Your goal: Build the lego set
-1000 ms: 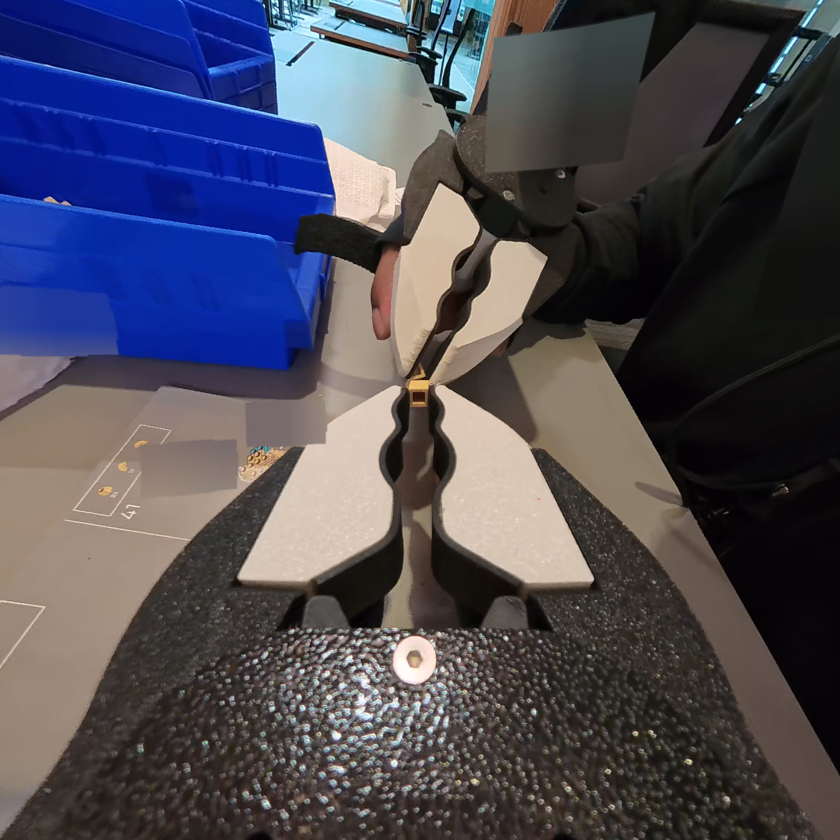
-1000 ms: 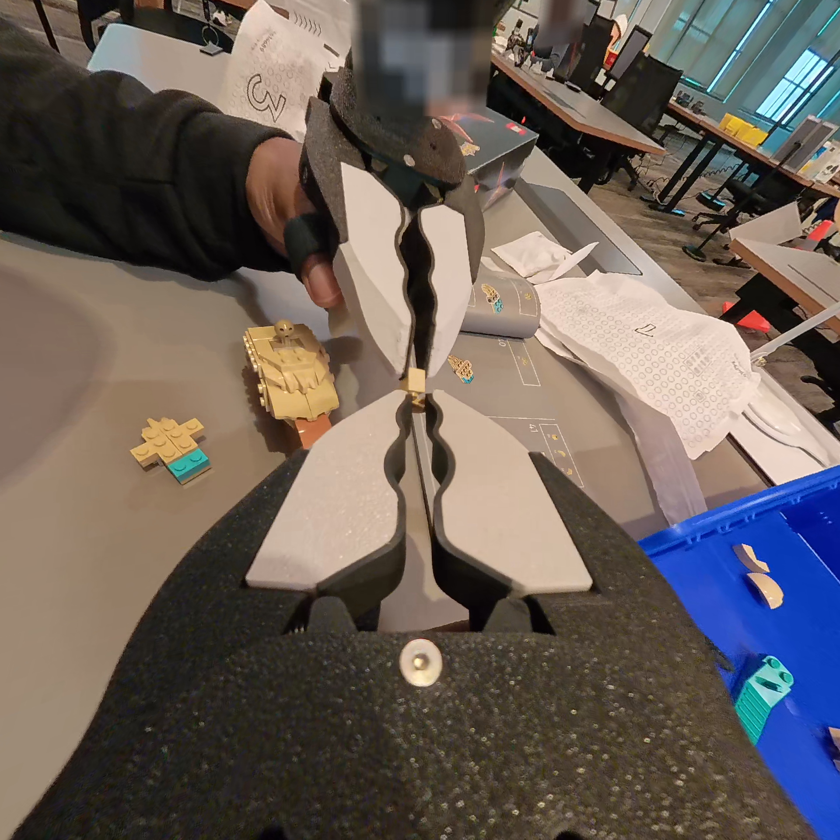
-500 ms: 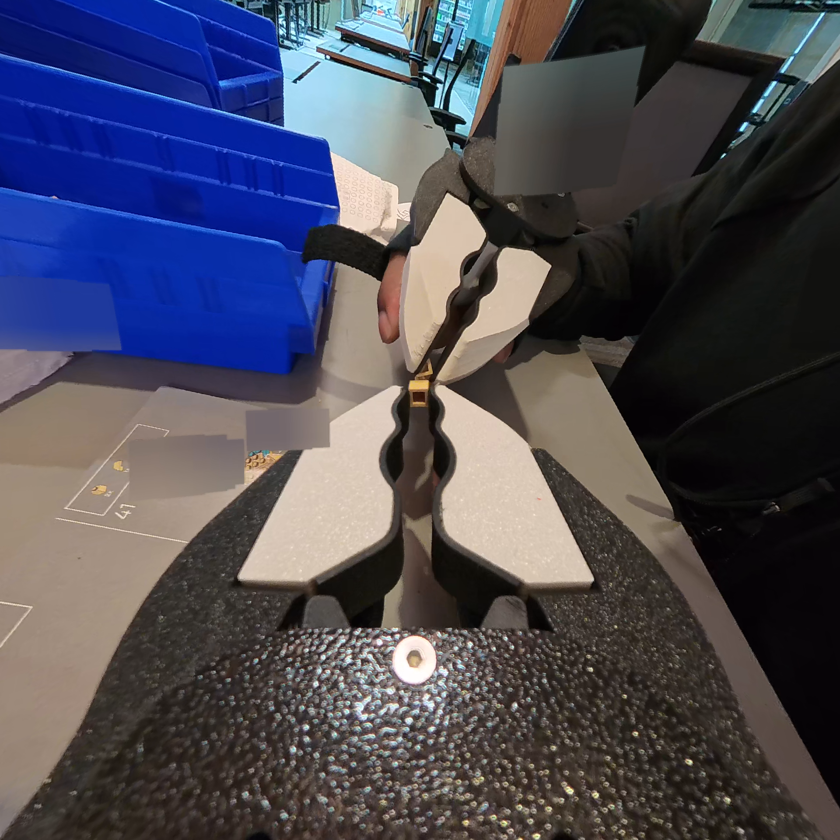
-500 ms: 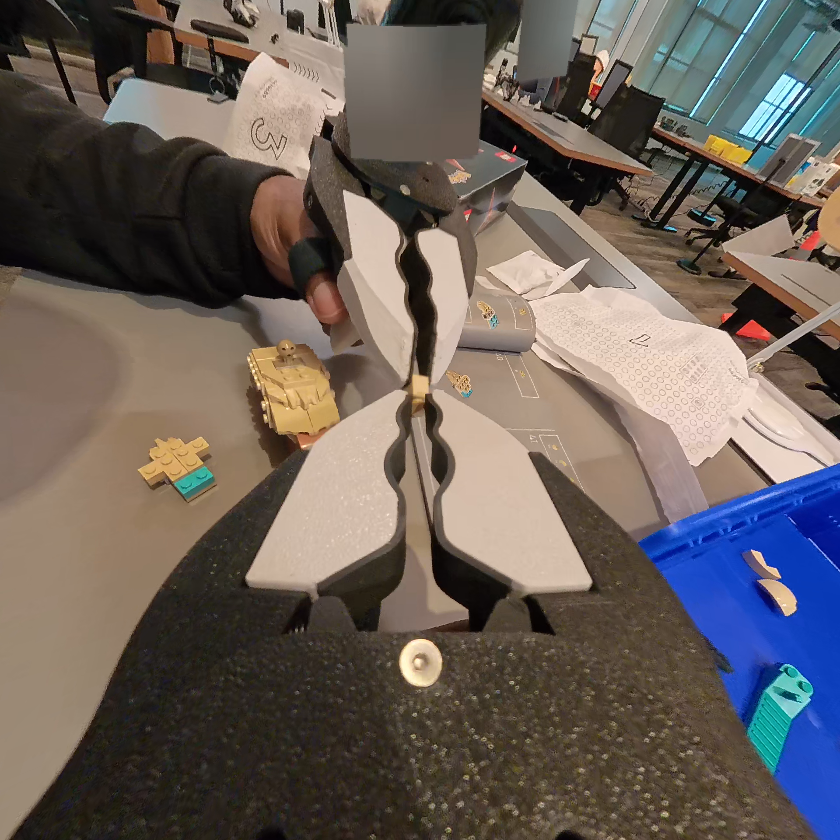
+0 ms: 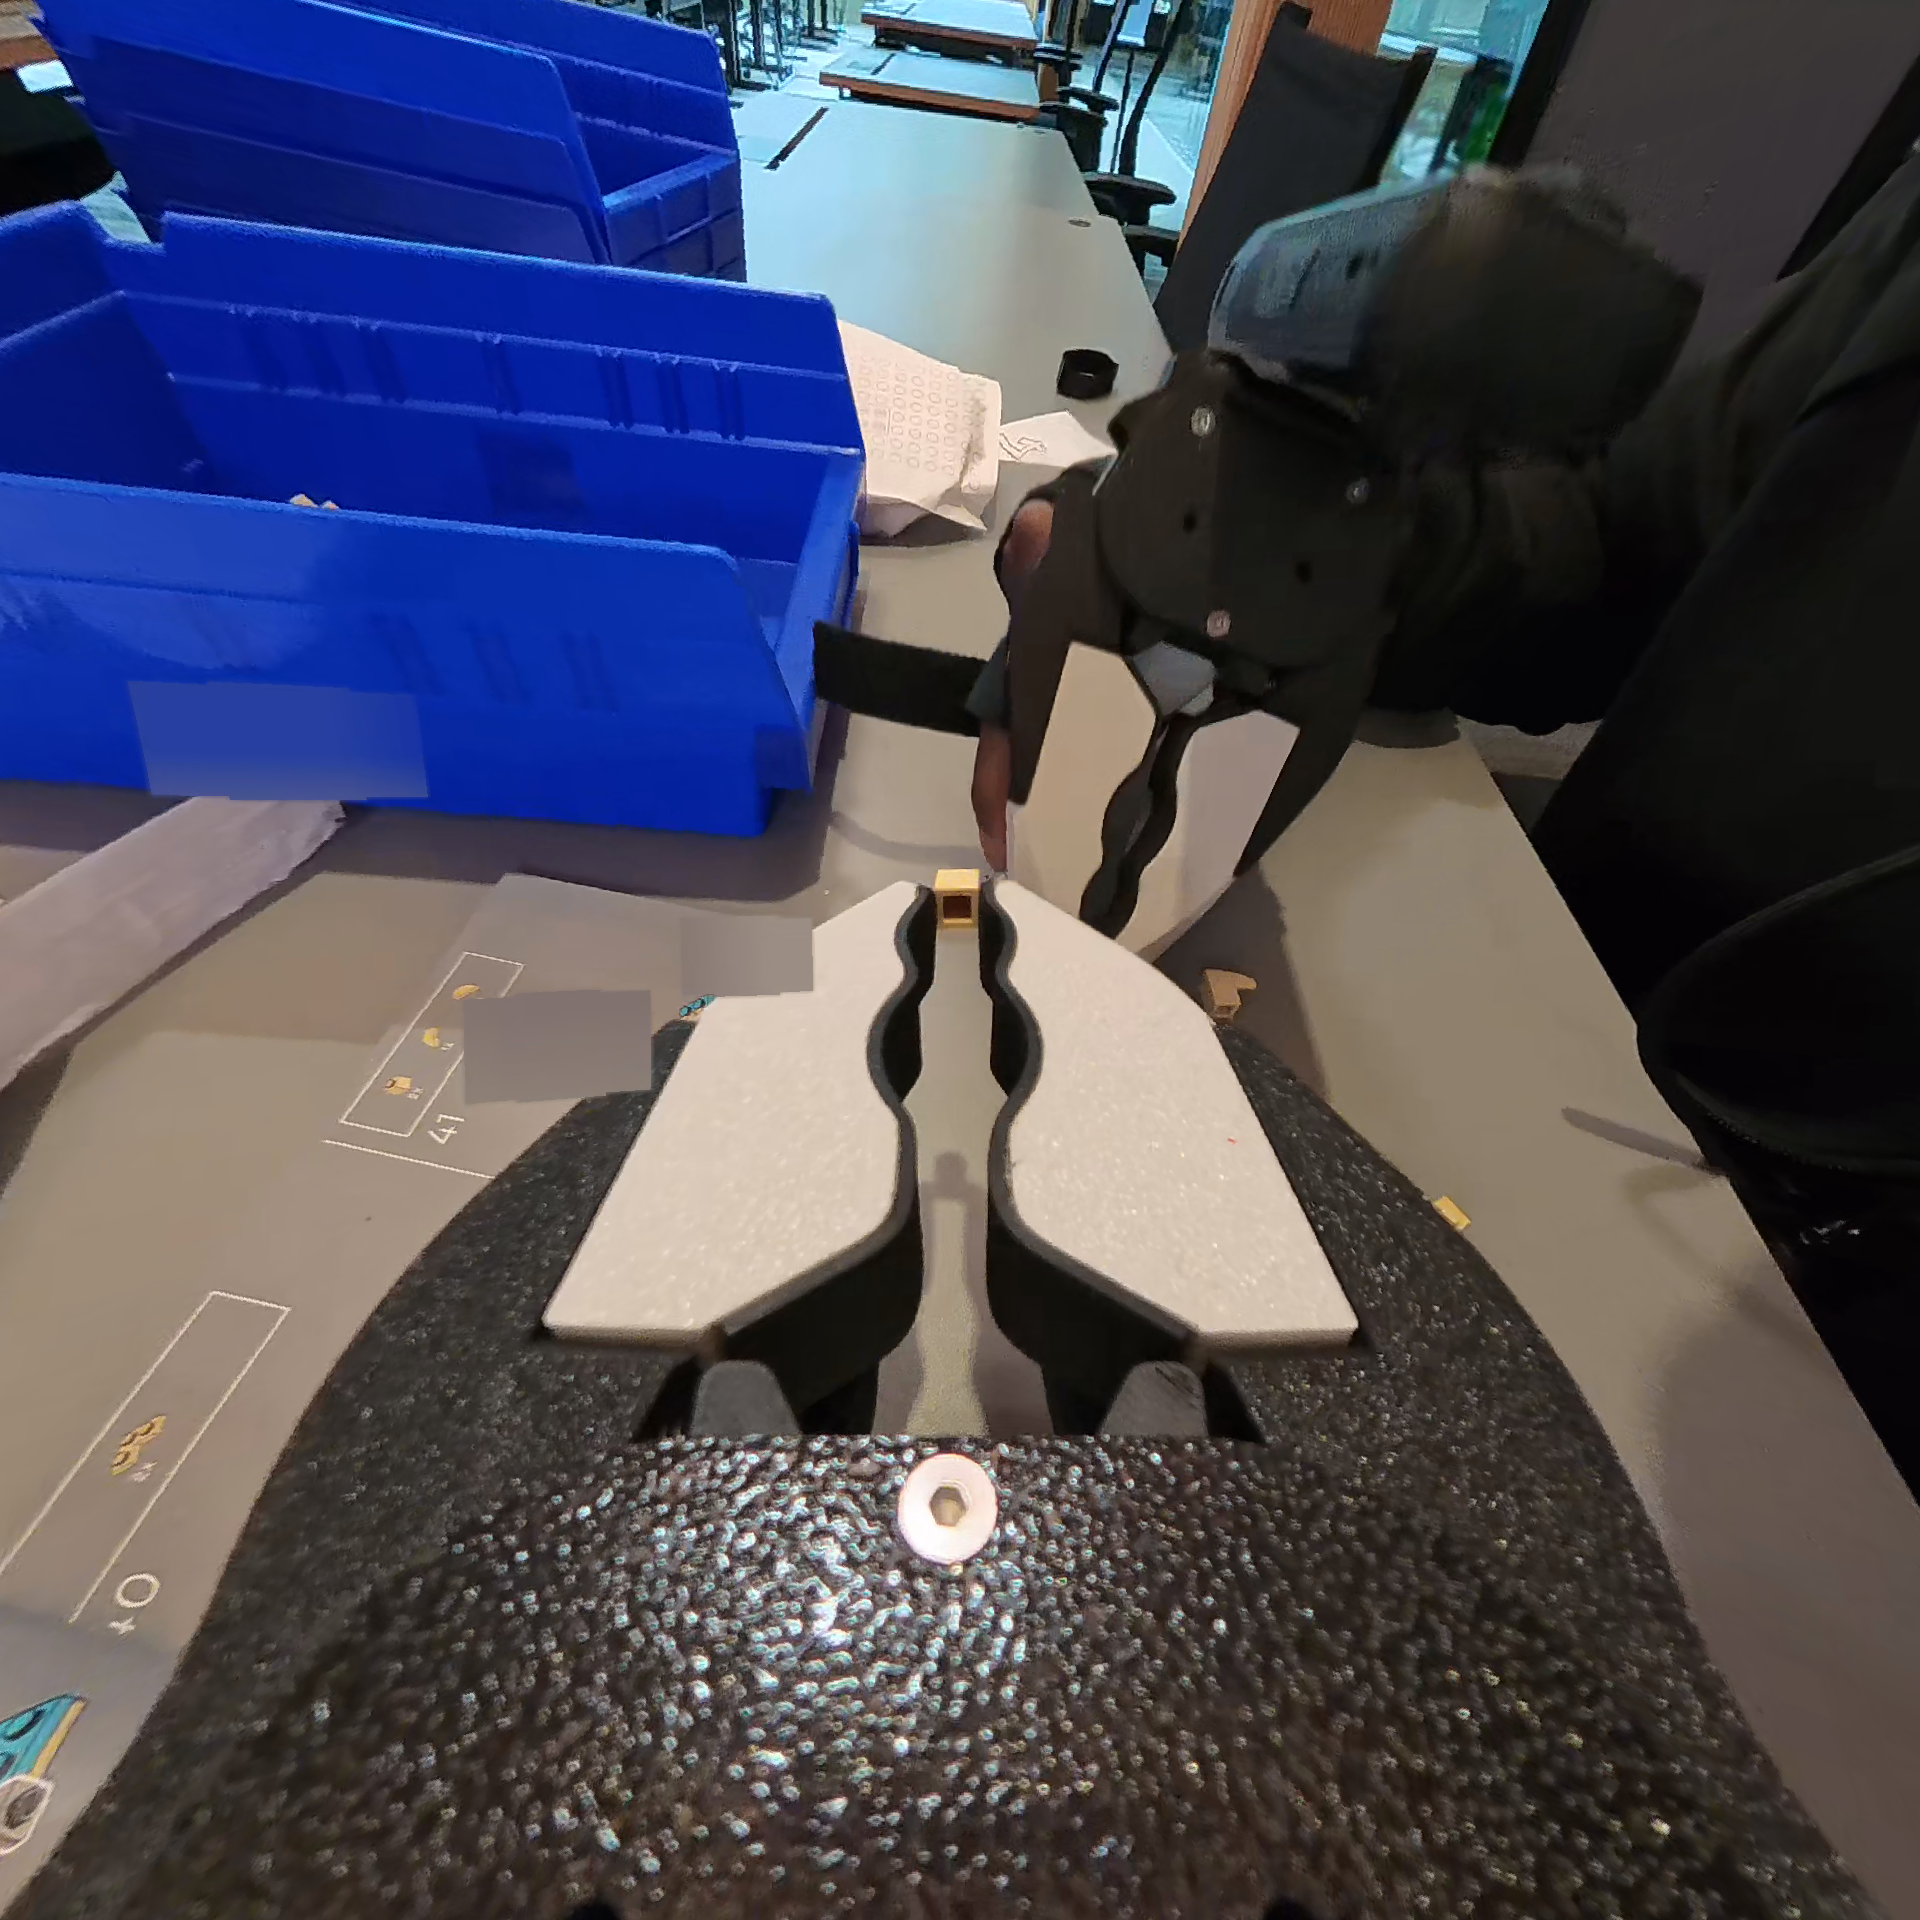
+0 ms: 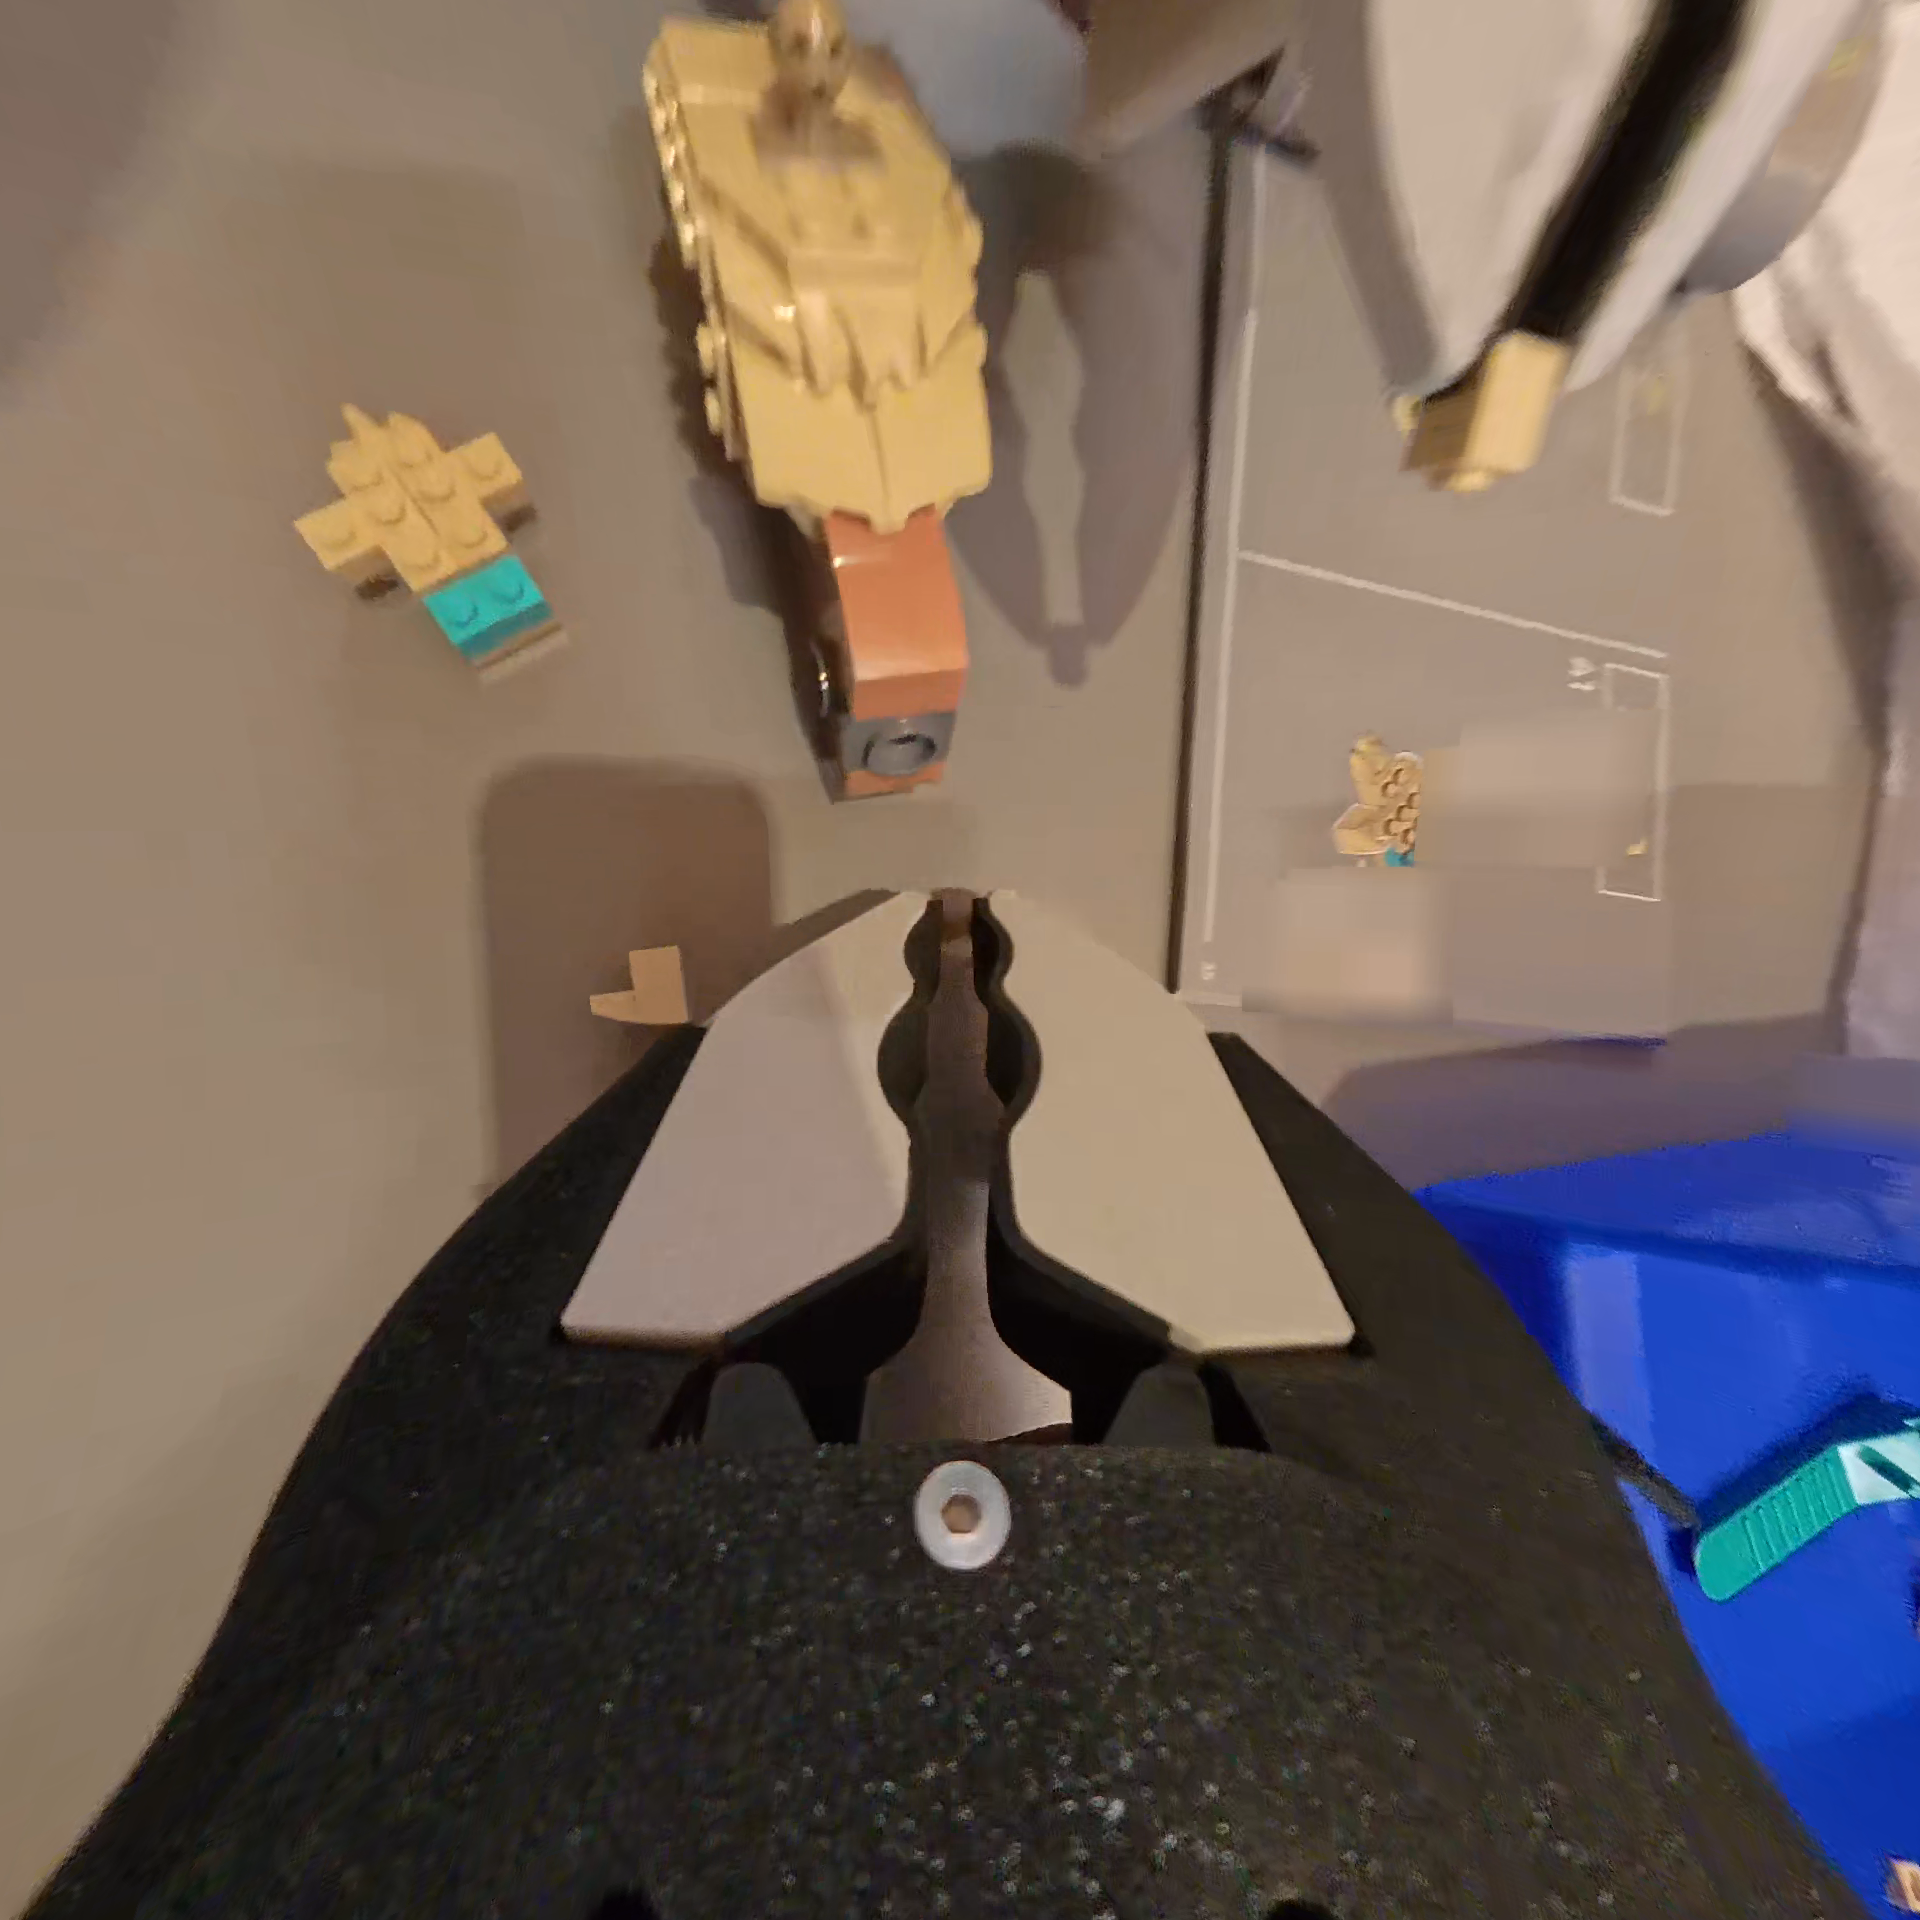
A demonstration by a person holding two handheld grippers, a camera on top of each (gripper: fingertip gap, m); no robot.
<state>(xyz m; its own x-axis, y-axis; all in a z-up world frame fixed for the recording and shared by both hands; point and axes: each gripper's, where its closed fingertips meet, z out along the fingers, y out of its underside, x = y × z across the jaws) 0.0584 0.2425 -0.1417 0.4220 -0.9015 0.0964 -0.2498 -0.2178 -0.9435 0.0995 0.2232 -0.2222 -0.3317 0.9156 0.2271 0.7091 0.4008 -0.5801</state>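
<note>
we see our left gripper [image 5: 957, 902] pinching a small tan hollow brick [image 5: 956, 906] at its very tips, both white fingers [image 5: 790, 1122] pressed on its sides with only that narrow width between them, held above the grey table [image 5: 1434, 997]. from the other camera the same brick [image 6: 1481, 426] shows at the left gripper's tips, raised clear of the instruction sheet [image 6: 1455, 623].

our right gripper [image 6: 958, 906] is nearly closed; something thin and dark seems to sit between its tips, but the blur leaves us unable to tell whether it grips anything. it points down at the table just short of the brown and grey end of a tan brick-built model [image 6: 831, 291]. a small tan angled piece [image 6: 649, 987] lies just beside its left finger, and a tan cross-shaped assembly with a teal brick [image 6: 436, 520] lies further left.

blue storage bins [image 5: 416, 582] stand to the left of the left gripper, crumpled white paper [image 5: 925, 436] behind them. a teal ridged piece [image 6: 1808, 1507] lies in the blue bin [image 6: 1714, 1299] at right.
</note>
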